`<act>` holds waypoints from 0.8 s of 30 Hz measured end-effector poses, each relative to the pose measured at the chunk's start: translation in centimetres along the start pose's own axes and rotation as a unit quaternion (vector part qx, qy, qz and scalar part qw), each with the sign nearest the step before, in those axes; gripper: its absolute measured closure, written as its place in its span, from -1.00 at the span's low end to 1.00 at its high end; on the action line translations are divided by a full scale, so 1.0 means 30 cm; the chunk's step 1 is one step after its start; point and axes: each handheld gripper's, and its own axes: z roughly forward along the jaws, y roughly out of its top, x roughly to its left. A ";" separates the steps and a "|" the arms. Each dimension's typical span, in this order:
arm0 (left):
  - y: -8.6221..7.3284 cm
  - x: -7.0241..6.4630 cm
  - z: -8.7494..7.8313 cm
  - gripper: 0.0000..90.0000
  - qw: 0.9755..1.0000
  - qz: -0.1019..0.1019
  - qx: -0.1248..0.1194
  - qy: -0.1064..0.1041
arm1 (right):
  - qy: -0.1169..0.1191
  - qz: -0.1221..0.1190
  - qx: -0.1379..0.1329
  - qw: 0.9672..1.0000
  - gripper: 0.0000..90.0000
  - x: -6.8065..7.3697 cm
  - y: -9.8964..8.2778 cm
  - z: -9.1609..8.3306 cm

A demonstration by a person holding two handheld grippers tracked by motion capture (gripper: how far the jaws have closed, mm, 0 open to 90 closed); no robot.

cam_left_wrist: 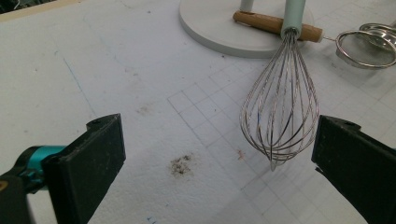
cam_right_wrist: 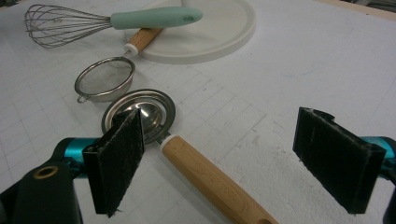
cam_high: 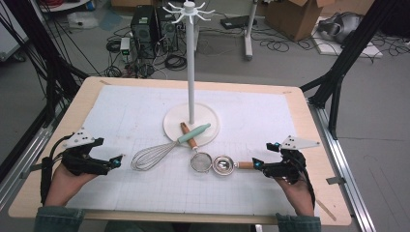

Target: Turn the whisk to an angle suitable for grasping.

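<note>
A wire whisk [cam_high: 151, 156] with a mint handle lies on the white mat, its handle resting on the round base [cam_high: 208, 117] of a white hook stand [cam_high: 191, 63]. A small mesh strainer [cam_high: 200, 162] with a wooden handle lies under the whisk handle. Beside it sits a steel funnel-like scoop [cam_high: 223, 164] with a wooden handle [cam_right_wrist: 210, 179]. My left gripper [cam_high: 117, 161] is open, just left of the whisk's wires [cam_left_wrist: 280, 116]. My right gripper [cam_high: 256, 164] is open, and the scoop's wooden handle lies between its jaws without touching the pads.
The white gridded mat [cam_high: 125, 116] covers most of the wooden table [cam_high: 87, 92]. Black frame posts stand at both sides of the table. Computers, cables and boxes sit on the floor beyond the far edge.
</note>
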 end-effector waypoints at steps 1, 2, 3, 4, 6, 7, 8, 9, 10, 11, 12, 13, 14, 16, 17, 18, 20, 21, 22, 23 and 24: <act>0.001 0.000 0.002 -0.93 1.000 0.000 0.000 0.000 | 0.001 0.001 0.001 1.000 -0.66 0.000 0.000 0.001; 0.001 0.000 0.002 -0.93 1.000 0.000 0.000 0.000 | 0.002 0.000 0.001 1.000 -0.66 -0.001 -0.001 0.002; 0.001 0.000 0.003 -0.93 1.000 0.000 0.000 -0.001 | 0.002 -0.001 0.001 1.000 -0.66 -0.001 -0.002 0.003; 0.001 0.000 0.004 -0.93 1.000 -0.001 0.000 -0.001 | 0.003 0.000 0.002 1.000 -0.66 0.000 -0.003 0.004; 0.001 -0.002 0.004 -0.93 1.000 -0.002 0.000 -0.002 | 0.002 0.001 0.001 1.000 -0.66 0.000 -0.004 0.005; 0.001 -0.002 0.004 -0.93 1.000 -0.002 0.000 -0.002 | 0.002 0.001 0.001 1.000 -0.66 0.000 -0.004 0.004; 0.001 -0.002 0.005 -0.93 1.000 -0.001 0.000 -0.003 | 0.002 0.001 0.001 1.000 -0.66 0.000 -0.004 0.004; 0.002 -0.002 0.004 -0.93 1.000 0.000 0.000 -0.003 | 0.000 0.001 0.000 1.000 -0.66 0.002 -0.002 0.003; 0.002 -0.002 0.004 -0.93 1.000 0.000 0.000 -0.004 | 0.000 0.001 -0.001 1.000 -0.66 0.002 -0.002 0.003; 0.003 -0.003 0.002 -0.93 1.000 0.001 0.000 -0.004 | 0.000 0.000 -0.001 1.000 -0.66 0.003 -0.001 0.003; 0.003 -0.003 0.002 -0.93 1.000 0.001 0.000 -0.004 | 0.001 -0.001 -0.001 1.000 -0.66 0.003 -0.001 0.004; 0.004 -0.004 0.001 -0.93 1.000 0.001 -0.001 -0.005 | 0.001 -0.001 -0.001 1.000 -0.66 0.003 -0.001 0.004; 0.005 -0.005 0.000 -0.93 1.000 0.001 -0.002 -0.005 | 0.002 0.001 0.001 1.000 -0.66 0.005 -0.001 0.005; 0.006 -0.007 0.000 -0.93 1.000 0.003 -0.003 -0.006 | 0.003 0.001 0.002 1.000 -0.66 0.006 -0.003 0.007; 0.006 -0.009 0.000 -0.93 1.000 0.002 -0.004 -0.007 | 0.002 0.001 0.003 1.000 -0.66 0.005 -0.003 0.008; 0.007 -0.010 0.001 -0.93 1.000 0.002 -0.004 -0.007 | 0.002 0.001 0.003 1.000 -0.66 0.005 -0.004 0.008; 0.006 -0.012 0.004 -0.93 1.000 0.003 -0.003 -0.009 | 0.003 0.001 0.002 1.000 -0.66 0.005 -0.004 0.008; 0.006 -0.012 0.005 -0.93 1.000 0.003 -0.002 -0.009 | 0.003 0.001 0.002 1.000 -0.66 0.005 -0.004 0.008; 0.007 -0.013 0.006 -0.93 1.000 0.003 -0.002 -0.011 | 0.003 0.001 0.002 1.000 -0.66 0.005 -0.004 0.007; 0.008 -0.014 0.007 -0.93 1.000 0.005 -0.001 -0.011 | 0.000 0.003 0.000 1.000 -0.66 0.005 -0.005 0.005; 0.009 -0.015 0.008 -0.93 1.000 0.006 -0.002 -0.012 | 0.000 0.003 0.000 1.000 -0.66 0.005 -0.005 0.005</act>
